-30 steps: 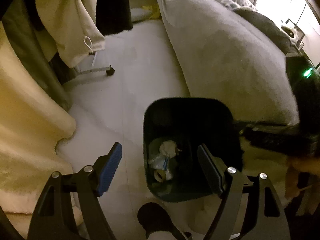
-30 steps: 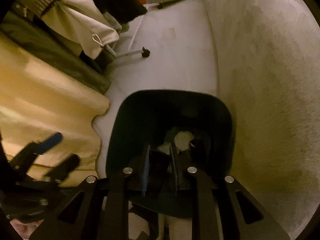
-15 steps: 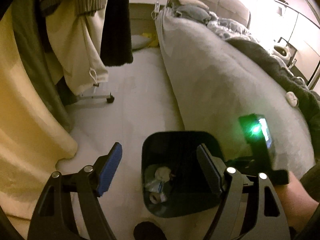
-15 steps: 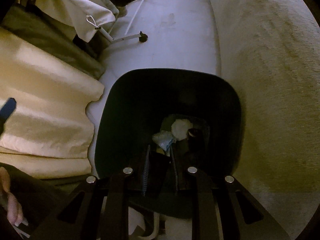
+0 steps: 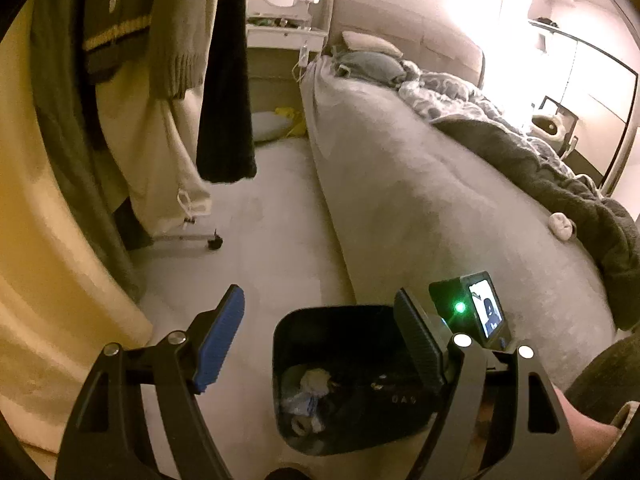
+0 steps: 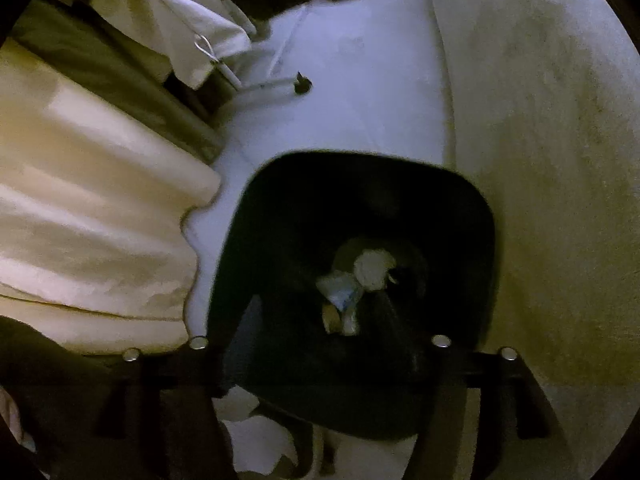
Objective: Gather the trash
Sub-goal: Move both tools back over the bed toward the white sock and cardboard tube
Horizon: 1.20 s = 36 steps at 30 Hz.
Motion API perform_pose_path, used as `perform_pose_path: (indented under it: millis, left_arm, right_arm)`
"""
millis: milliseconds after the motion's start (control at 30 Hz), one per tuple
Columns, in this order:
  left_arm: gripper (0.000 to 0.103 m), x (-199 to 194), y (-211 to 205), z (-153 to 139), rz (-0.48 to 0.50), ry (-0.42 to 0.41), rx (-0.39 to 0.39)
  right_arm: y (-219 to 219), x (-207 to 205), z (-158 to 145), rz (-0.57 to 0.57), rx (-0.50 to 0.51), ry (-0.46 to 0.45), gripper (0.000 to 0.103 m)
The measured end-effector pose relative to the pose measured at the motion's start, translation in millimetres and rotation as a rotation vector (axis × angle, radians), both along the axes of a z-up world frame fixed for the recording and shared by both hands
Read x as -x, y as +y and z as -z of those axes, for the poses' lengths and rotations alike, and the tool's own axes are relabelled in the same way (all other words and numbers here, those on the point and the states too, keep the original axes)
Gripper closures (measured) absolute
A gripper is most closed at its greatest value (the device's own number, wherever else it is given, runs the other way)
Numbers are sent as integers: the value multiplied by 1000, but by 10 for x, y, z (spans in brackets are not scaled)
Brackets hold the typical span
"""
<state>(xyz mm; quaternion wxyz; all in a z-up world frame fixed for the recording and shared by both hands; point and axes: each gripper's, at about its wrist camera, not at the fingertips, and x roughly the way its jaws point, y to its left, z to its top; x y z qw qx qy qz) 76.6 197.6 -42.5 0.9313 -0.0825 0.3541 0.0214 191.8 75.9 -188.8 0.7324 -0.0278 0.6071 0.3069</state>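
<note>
A black bin (image 6: 360,160) stands on the pale floor beside the bed, with crumpled white paper (image 6: 372,268) and a blue-white wrapper (image 6: 340,292) at its bottom. My right gripper (image 6: 320,316) hangs over the bin's mouth, pointing down into it. Its jaws are opening, with nothing between its dark fingers (image 6: 246,320). My left gripper (image 5: 320,336) is open and empty, held higher above the bin (image 5: 280,344), whose trash (image 5: 308,392) shows between its fingers. The right gripper's camera body with a green light (image 5: 468,312) sits just beyond the left gripper's right finger.
A bed with a grey blanket (image 5: 420,200) runs along the right, a small white lump (image 5: 560,226) on it. Hanging clothes (image 5: 168,80) and a wheeled rack foot (image 5: 214,243) fill the left. Cream fabric (image 6: 88,220) lies next to the bin. A person's sleeve (image 5: 612,380) is at the lower right.
The right jaws were shut on a dark thing over the bin and have spread apart; that thing is no longer between them. The left gripper rose and tilted up, so the bin sits lower in its view.
</note>
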Motion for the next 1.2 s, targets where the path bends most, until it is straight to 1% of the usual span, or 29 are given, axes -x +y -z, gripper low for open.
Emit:
perform_pose_path:
  millis: [67, 267, 400, 433, 533, 667, 767, 867, 967, 1067, 1200]
  left_arm:
    - [24, 6, -48, -54, 4, -13, -22]
    - [24, 6, -208, -291, 32, -79, -19]
    - [23, -13, -342, -459, 52, -128, -2]
    - [23, -23, -369, -484, 55, -135, -1]
    - [23, -89, -497, -556, 73, -156, 13]
    - [23, -151, -693, -563, 100, -167, 20]
    - [23, -217, -914, -573, 131, -170, 19]
    - [23, -257, -1149, -583, 152, -182, -17]
    - [23, -292, -1336, -588, 172, -186, -31]
    - [22, -357, -1492, -571, 198, -180, -7]
    - [22, -414, -1672, -546, 221, -174, 10]
  right_arm:
    - [-20, 19, -119, 5, -38, -28, 34]
    - [-144, 29, -548, 10, -103, -141, 28]
    - [-370, -7, -767, 39, -142, -203, 26]
    - [-487, -28, -838, 60, -160, -220, 25]
    - [-743, -55, -985, 104, -173, -271, 24]
    - [-1051, -67, -1114, 140, -162, -326, 23]
    - [-1276, -79, -1170, 166, -169, -340, 23]
    - [-1487, -102, -1215, 196, -172, -354, 23]
    - [-1652, -118, -1230, 210, -160, -368, 23]
    - [-1795, -116, -1253, 222, -149, -383, 23]
    - [-2039, -113, -1275, 258, -160, -391, 23]
